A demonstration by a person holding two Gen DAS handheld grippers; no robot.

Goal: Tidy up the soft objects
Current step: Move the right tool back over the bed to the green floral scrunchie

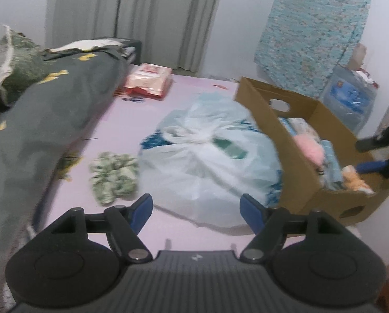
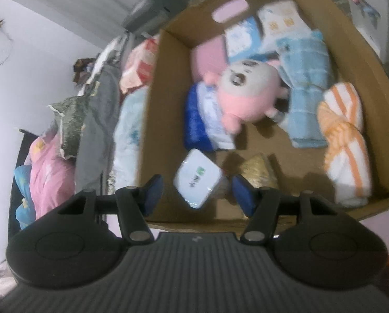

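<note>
Box (image 2: 363, 60), ahead of right gripper (image 2: 197, 191): plush (image 2: 249, 94), towels, tissue pks already in; white pack (image 2: 198, 181) below its parted, empty fingers, prob. just dropped.
Left gripper (image 1: 197, 212): fingers apart, empty. Green cloth (image 1: 113, 174) just beyond left finger, bag (image 1: 207, 161) ahead: both still outside the box.

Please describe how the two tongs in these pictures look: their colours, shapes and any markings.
The left tongs and the right tongs look alike: a dark grey ribbed body with a small pale mark at its front edge, two round black housings, black link arms with silver pivot pins, and blue finger pads. No cables, sleeves or hands show.
</note>
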